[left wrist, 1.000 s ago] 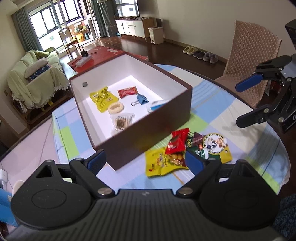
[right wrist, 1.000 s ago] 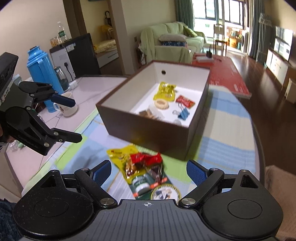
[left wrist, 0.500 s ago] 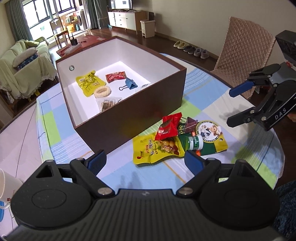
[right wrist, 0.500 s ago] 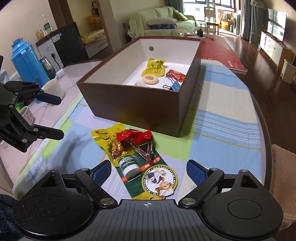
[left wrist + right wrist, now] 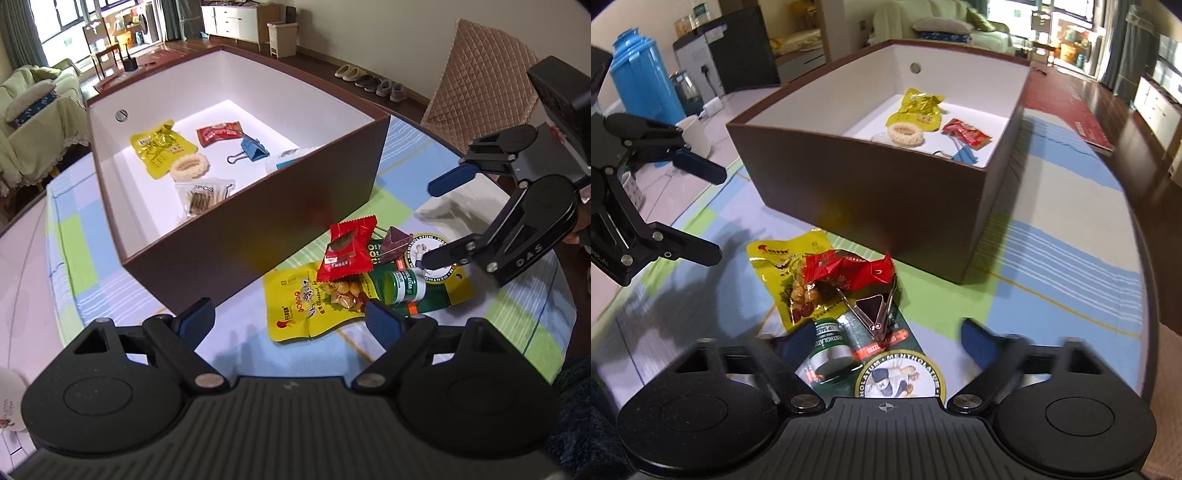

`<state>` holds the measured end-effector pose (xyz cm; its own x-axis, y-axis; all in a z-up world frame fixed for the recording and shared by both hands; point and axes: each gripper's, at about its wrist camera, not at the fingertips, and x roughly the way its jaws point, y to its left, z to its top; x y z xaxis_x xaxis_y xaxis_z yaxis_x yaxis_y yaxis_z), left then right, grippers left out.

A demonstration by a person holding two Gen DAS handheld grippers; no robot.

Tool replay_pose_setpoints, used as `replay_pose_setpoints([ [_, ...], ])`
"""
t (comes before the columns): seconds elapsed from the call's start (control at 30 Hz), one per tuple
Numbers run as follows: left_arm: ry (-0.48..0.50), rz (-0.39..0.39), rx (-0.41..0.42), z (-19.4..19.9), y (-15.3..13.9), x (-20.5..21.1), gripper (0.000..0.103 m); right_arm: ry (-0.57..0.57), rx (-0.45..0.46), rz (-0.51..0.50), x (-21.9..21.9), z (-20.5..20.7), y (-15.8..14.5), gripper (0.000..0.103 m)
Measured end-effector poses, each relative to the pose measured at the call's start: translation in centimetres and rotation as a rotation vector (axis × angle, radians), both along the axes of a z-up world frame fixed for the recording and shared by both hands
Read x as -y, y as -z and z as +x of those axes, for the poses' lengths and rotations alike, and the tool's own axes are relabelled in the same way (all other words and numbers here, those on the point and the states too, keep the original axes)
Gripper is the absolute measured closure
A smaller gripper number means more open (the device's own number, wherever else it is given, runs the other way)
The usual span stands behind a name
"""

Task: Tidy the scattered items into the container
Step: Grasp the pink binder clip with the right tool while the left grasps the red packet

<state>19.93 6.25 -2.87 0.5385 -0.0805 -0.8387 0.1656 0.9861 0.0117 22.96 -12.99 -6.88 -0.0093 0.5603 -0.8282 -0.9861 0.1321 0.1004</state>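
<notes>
Over the last second the right gripper [image 5: 879, 332] dropped toward the pile at the brown box's [image 5: 258, 236] five o'clock, jaws spread around the Mentholatum lip-balm card [image 5: 871, 354]; the left gripper [image 5: 288, 317] hung spread, empty. A pickup looked imminent.

In your left wrist view, the near wall of the brown box [image 5: 258, 221] hides most of a white and blue item [image 5: 286, 159], so you cannot tell what it is. The red snack packet [image 5: 345, 251] covers the top of the yellow nut pouch [image 5: 306, 306] and part of the green Mentholatum card [image 5: 436, 280]. In your right wrist view, the blue binder clip [image 5: 964, 154] shows only partly above the box wall, and your own right gripper [image 5: 882, 341] is motion-blurred and cuts off the card's round logo. The print on the packets inside the box is too small to read
</notes>
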Motion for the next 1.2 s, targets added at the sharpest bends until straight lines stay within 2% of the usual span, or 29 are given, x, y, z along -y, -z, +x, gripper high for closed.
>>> replay_pose_setpoints([
  [0.3,0.008,-0.021,-0.031,1.6,1.4,-0.9,0.019,-0.045,-0.025,-0.030,-2.1,1.2,1.7,0.039],
  [0.33,0.009,-0.023,-0.035,1.7,1.5,-1.0,0.020,-0.058,-0.028,-0.033,-2.2,1.2,1.9,0.050],
  [0.37,0.009,-0.025,-0.039,1.9,1.7,-1.0,0.020,-0.070,-0.030,-0.036,-2.4,1.1,2.1,0.057],
  [0.43,0.014,-0.030,-0.048,2.1,1.9,-1.0,0.020,-0.087,-0.027,-0.040,-2.7,1.0,2.6,0.064],
  [0.47,0.019,-0.032,-0.051,2.2,2.0,-0.9,0.020,-0.095,-0.023,-0.041,-2.8,0.9,2.8,0.079],
  [0.53,0.031,-0.036,-0.056,2.3,2.2,-0.6,0.020,-0.108,-0.031,-0.036,-2.7,0.8,2.8,0.082],
  [0.7,0.083,-0.030,-0.058,2.5,2.8,0.5,0.020,-0.075,-0.023,-0.021,-1.0,1.0,1.7,0.083],
  [0.9,0.152,-0.021,-0.037,3.4,3.4,2.1,0.022,0.061,-0.067,-0.005,2.2,3.0,-0.1,0.083],
  [1.13,0.239,0.035,-0.003,5.6,4.8,4.4,0.041,0.190,-0.124,0.013,4.6,4.5,-1.0,0.083],
  [1.17,0.244,0.036,-0.007,5.9,5.1,4.6,0.049,0.199,-0.127,0.015,4.8,4.6,-1.2,0.083],
  [1.2,0.251,0.037,-0.009,6.2,5.3,4.7,0.051,0.207,-0.129,0.017,4.9,4.6,-1.3,0.083],
])
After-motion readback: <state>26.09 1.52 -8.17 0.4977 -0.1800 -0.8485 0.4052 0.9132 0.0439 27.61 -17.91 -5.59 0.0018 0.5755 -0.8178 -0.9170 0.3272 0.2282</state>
